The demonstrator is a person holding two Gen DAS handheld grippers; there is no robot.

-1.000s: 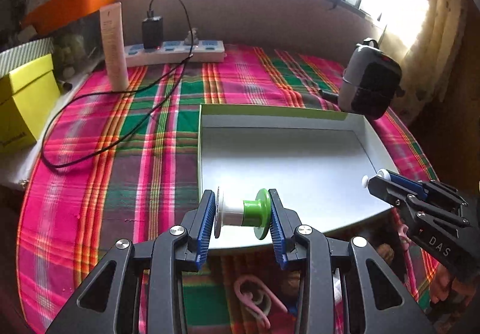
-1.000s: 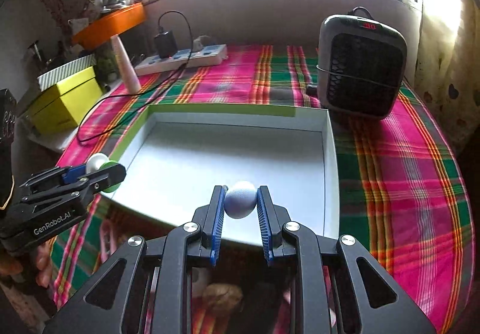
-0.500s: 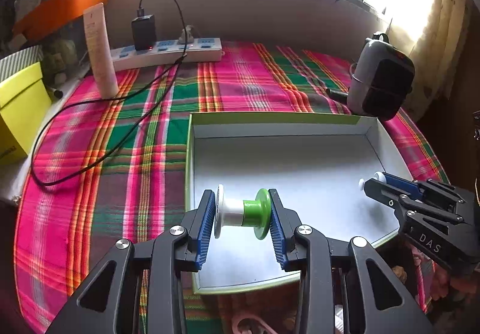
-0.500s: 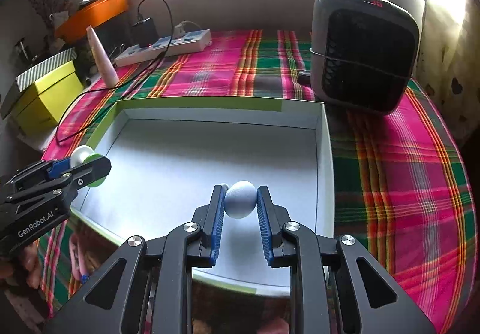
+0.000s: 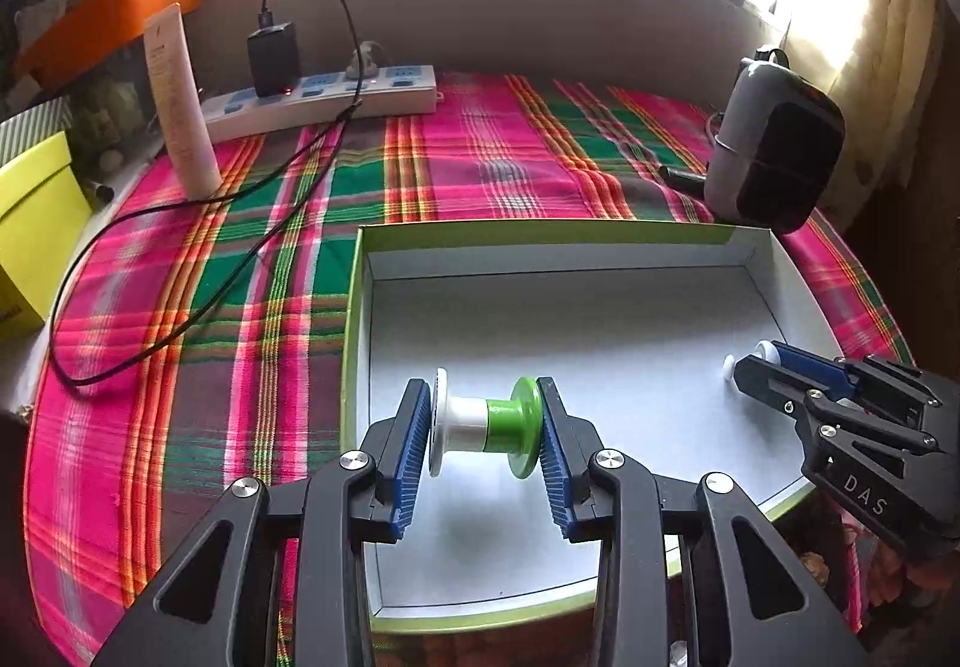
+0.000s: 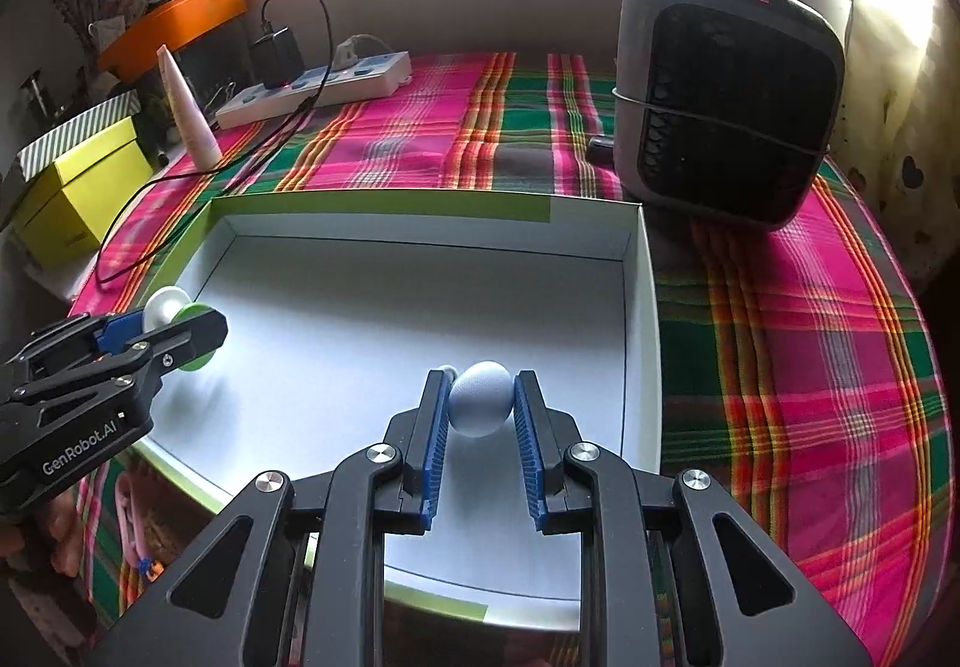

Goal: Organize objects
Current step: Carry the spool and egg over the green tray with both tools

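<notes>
While its ribbed blue pads press on both flanges, the left gripper [image 5: 486,430] clamps a small plastic spool [image 5: 485,423], white at one end and glossy green at the other, its axis running straight across the gap between the fingers. The spool hangs above the near left part of a shallow cardboard tray [image 5: 360,271], which has a smooth white floor, low white walls and a lime-green outer face.

Over the near right part of the same tray [image 6: 642,307], the right gripper [image 6: 480,403] is closed on a pale blue egg-shaped ball [image 6: 481,398] with a matte, faintly grainy skin, squeezed between its two toothed blue pads.

Both grippers are black, angular frames with silver rivets.

The tray lies on a woven plaid cloth [image 5: 456,157] of pink, green and orange stripes that covers the table. Just past the tray's far right corner stands a rounded grey heater [image 6: 729,91] with a black perforated grille. Along the far edge of the cloth lies a white power strip [image 5: 324,97] with a black charger plugged in, its thin black cable [image 5: 180,259] looping over the cloth towards the left edge. A tall pale tube [image 5: 177,97] stands on its cap near the far left edge, and a yellow box [image 5: 36,229] sits beyond the left edge.
</notes>
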